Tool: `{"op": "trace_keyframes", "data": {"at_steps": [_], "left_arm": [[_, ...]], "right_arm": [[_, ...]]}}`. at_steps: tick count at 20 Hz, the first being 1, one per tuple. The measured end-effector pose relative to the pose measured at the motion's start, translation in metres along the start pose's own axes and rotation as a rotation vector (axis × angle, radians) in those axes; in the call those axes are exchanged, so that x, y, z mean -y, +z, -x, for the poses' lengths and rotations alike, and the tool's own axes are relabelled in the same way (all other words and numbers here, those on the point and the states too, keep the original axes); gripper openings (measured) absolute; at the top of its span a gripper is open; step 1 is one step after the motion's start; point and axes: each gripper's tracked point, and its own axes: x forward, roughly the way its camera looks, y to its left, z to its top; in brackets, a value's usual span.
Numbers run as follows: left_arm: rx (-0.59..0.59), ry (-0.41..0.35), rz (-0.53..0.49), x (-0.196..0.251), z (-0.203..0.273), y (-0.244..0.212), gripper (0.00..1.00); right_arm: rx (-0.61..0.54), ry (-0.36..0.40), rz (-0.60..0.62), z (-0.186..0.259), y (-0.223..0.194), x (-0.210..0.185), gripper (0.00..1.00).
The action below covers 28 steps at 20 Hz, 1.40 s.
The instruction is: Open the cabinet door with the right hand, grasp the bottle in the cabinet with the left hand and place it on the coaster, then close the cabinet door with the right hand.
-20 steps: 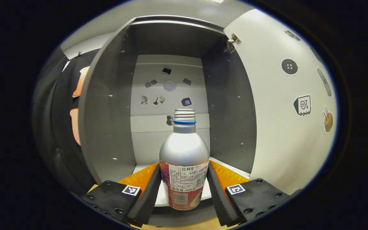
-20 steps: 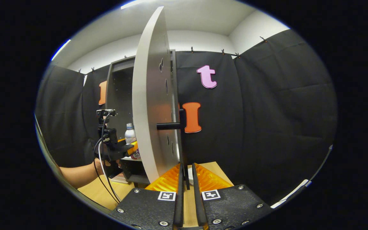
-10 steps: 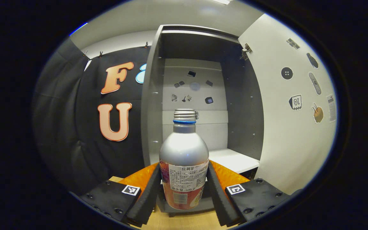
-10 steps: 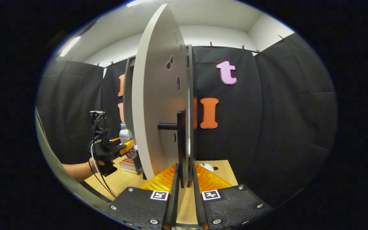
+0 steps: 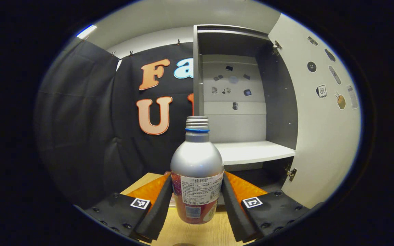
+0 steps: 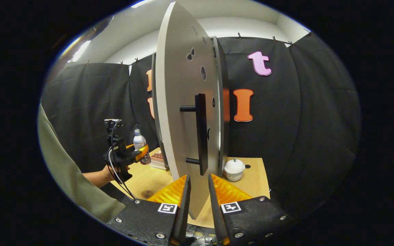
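Silver above and red-labelled below, the bottle (image 5: 197,174) stands upright between the left gripper's (image 5: 197,201) two fingers, which press on its lower body from both sides; it is held clear of the cabinet (image 5: 248,102), above the wooden table (image 5: 197,232), with its threaded neck and blue ring uppermost. Behind it the cabinet is open, its white shelf (image 5: 251,152) bare, and the door (image 5: 323,116) swung out to the right with small stickers on its inner face. In the right gripper view the left gripper (image 6: 139,155) appears farther off, held by a hand (image 6: 109,172), the bottle (image 6: 139,145) upright in its grasp over the table (image 6: 149,177) and in front of the cabinet. The right gripper (image 6: 198,201) is slightly parted and straddles the door's (image 6: 183,102) lower edge; whether the fingers touch the panel I cannot tell. They sit below the black handle (image 6: 201,133) and grip nothing firmly. A dark round coaster (image 6: 147,193) lies on the table near the right gripper, well apart from the bottle. A small white lidded pot (image 6: 234,169) stands on the table just right of the door, and a stack of books (image 6: 157,160) lies by the cabinet's foot.
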Motion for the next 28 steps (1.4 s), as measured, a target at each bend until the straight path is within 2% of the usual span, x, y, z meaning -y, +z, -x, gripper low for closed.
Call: {"op": "trace_keyframes", "data": {"at_steps": [1, 2, 3, 5, 7, 8, 9, 10, 12, 13, 15, 21, 22, 23, 25, 26, 27, 28], "left_arm": [[-0.003, 0.021, 0.006, -0.004, 0.004, -0.004, 0.81], [-0.006, 0.042, 0.010, -0.008, 0.007, -0.009, 0.83], [-0.006, 0.063, 0.010, -0.013, 0.011, -0.013, 0.81], [-0.019, 0.097, -0.004, -0.018, 0.018, -0.026, 0.83], [-0.031, 0.110, -0.013, -0.019, 0.026, -0.037, 0.83], [-0.039, 0.117, -0.018, -0.019, 0.030, -0.042, 0.83], [-0.043, 0.126, -0.024, -0.020, 0.034, -0.048, 0.83], [-0.051, 0.140, -0.035, -0.022, 0.038, -0.053, 0.83], [-0.060, 0.151, -0.038, -0.024, 0.047, -0.061, 0.83], [-0.064, 0.158, -0.036, -0.026, 0.051, -0.064, 0.83], [-0.076, 0.173, -0.040, -0.031, 0.060, -0.077, 0.85], [-0.117, 0.220, -0.034, -0.043, 0.082, -0.132, 0.85], [-0.124, 0.220, -0.041, -0.044, 0.084, -0.143, 0.85], [-0.129, 0.215, -0.051, -0.043, 0.086, -0.150, 0.83], [-0.127, 0.185, -0.071, -0.038, 0.086, -0.162, 0.83], [-0.122, 0.189, -0.094, -0.042, 0.085, -0.167, 0.84], [-0.112, 0.182, -0.106, -0.042, 0.083, -0.170, 0.82], [-0.103, 0.183, -0.116, -0.043, 0.083, -0.172, 0.83]], "right_arm": [[0.024, -0.005, -0.002, 0.001, 0.004, 0.004, 0.34], [0.048, -0.011, -0.001, 0.003, 0.007, 0.010, 0.36], [0.074, -0.017, 0.000, 0.001, 0.013, 0.013, 0.42], [0.116, -0.027, 0.014, -0.005, 0.020, 0.021, 0.39], [0.144, -0.028, 0.023, -0.012, 0.023, 0.026, 0.48], [0.154, -0.023, 0.026, -0.015, 0.024, 0.026, 0.49], [0.163, -0.020, 0.025, -0.019, 0.026, 0.028, 0.55], [0.174, -0.019, 0.020, -0.021, 0.027, 0.030, 0.56], [0.186, -0.006, -0.003, -0.028, 0.030, 0.034, 0.57], [0.190, -0.003, -0.018, -0.032, 0.034, 0.036, 0.52], [0.224, -0.002, -0.036, -0.031, 0.044, 0.039, 0.52], [0.249, -0.043, -0.091, -0.036, 0.064, 0.042, 0.52], [0.248, -0.052, -0.095, -0.037, 0.065, 0.041, 0.52], [0.244, -0.064, -0.098, -0.038, 0.066, 0.042, 0.48], [0.223, -0.069, -0.111, -0.041, 0.061, 0.035, 0.56], [0.207, -0.088, -0.107, -0.042, 0.057, 0.035, 0.52], [0.192, -0.107, -0.100, -0.043, 0.053, 0.038, 0.52], [0.185, -0.124, -0.104, -0.044, 0.050, 0.041, 0.52]]}}
